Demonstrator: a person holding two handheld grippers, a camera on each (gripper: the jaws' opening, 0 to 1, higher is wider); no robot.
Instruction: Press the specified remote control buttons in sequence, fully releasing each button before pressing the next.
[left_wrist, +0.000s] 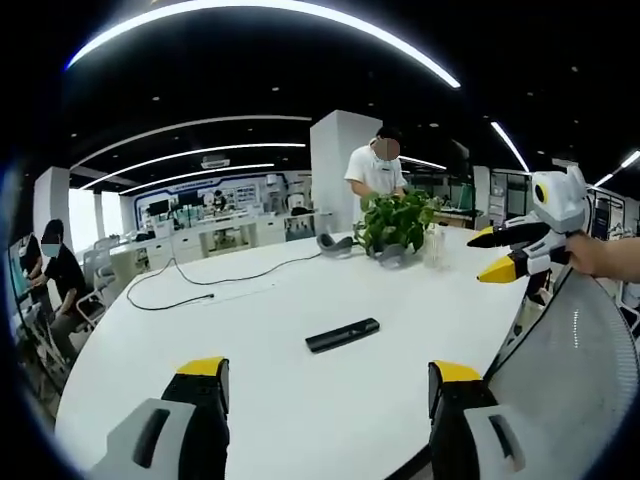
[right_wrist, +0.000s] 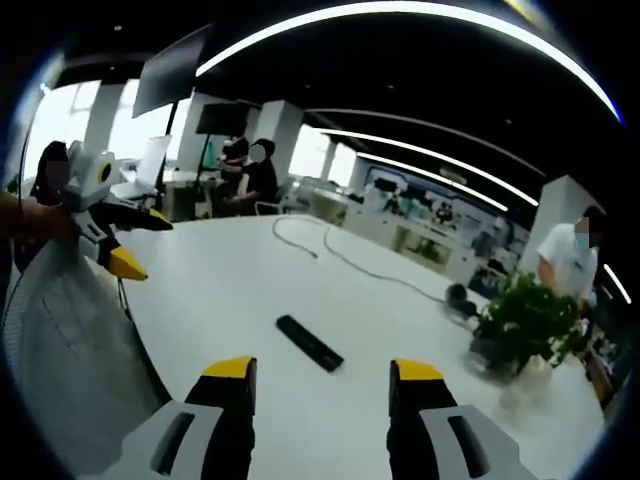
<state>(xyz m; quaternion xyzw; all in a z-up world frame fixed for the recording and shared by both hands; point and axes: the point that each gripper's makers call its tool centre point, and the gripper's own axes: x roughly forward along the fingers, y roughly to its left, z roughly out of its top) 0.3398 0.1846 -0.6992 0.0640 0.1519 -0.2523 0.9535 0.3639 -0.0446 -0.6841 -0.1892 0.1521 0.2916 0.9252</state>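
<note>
A black remote control (left_wrist: 342, 335) lies flat on the white table (left_wrist: 240, 330), ahead of my left gripper (left_wrist: 328, 385), whose yellow-tipped jaws stand wide apart with nothing between them. In the right gripper view the same remote control (right_wrist: 309, 342) lies a little beyond my right gripper (right_wrist: 322, 378), open and empty too. Each gripper hovers short of the remote without touching it. The right gripper (left_wrist: 510, 252) also shows at the right of the left gripper view, held by a hand. The left gripper (right_wrist: 128, 243) shows at the left of the right gripper view.
A potted green plant (left_wrist: 397, 224) stands at the table's far side beside a dark headset (left_wrist: 335, 243), and a black cable (left_wrist: 215, 280) trails across the top. One person stands behind the plant; others sit at desks to the left. A grey mesh chair back (left_wrist: 575, 390) is at my right.
</note>
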